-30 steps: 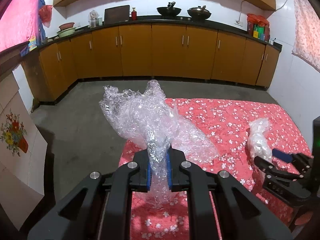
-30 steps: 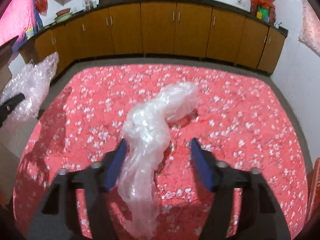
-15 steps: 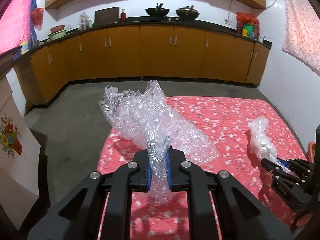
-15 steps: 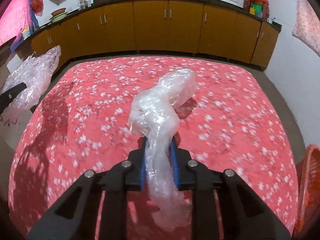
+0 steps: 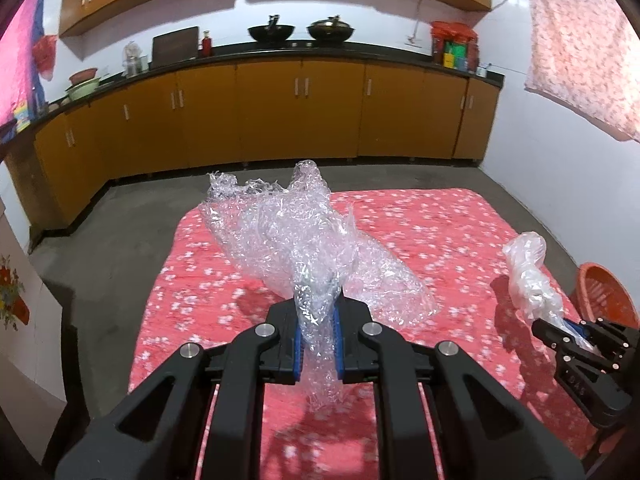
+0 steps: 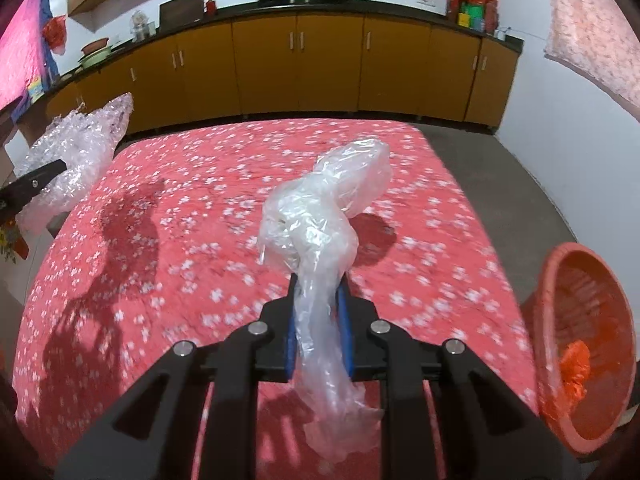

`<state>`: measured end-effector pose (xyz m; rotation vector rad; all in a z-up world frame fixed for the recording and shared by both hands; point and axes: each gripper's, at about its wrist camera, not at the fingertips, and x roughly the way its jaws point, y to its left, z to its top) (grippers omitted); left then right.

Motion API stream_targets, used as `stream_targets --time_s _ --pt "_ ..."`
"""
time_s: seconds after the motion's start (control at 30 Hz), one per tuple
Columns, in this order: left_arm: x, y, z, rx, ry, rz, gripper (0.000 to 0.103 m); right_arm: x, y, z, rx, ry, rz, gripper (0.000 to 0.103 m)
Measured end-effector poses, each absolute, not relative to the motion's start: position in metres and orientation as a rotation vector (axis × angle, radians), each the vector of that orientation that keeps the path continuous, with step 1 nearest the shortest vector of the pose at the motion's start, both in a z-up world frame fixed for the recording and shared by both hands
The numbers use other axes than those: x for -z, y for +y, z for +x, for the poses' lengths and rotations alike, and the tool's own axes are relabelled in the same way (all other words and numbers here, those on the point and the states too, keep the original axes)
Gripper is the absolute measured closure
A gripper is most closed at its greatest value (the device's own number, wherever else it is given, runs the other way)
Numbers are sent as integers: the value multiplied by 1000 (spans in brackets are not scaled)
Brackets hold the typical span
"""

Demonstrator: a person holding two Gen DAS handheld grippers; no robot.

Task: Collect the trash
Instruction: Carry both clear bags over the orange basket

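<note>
Wrist views | 2 hand-held grippers, each pinching 1 plastic wad: left hand-held gripper [image 5: 317, 336] bubble wrap [image 5: 296, 240] | right hand-held gripper [image 6: 320, 328] plastic bag [image 6: 320, 220] | 1 basket [image 6: 548, 280]

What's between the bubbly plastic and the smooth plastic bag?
Only bare flowered cloth, seen in the left wrist view, between the bubble wrap and the plastic bag.
</note>
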<state>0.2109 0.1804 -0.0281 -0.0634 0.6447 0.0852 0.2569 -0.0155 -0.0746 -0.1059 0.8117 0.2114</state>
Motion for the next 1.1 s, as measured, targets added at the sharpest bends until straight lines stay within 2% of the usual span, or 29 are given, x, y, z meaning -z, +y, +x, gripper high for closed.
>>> stream_targets --time_s 0.6,1.1 --pt "17 93 194 38 647 -1 92 33 -101 194 -110 718 -73 85" --pt "17 27 194 147 649 49 92 24 -165 172 4 690 -11 85"
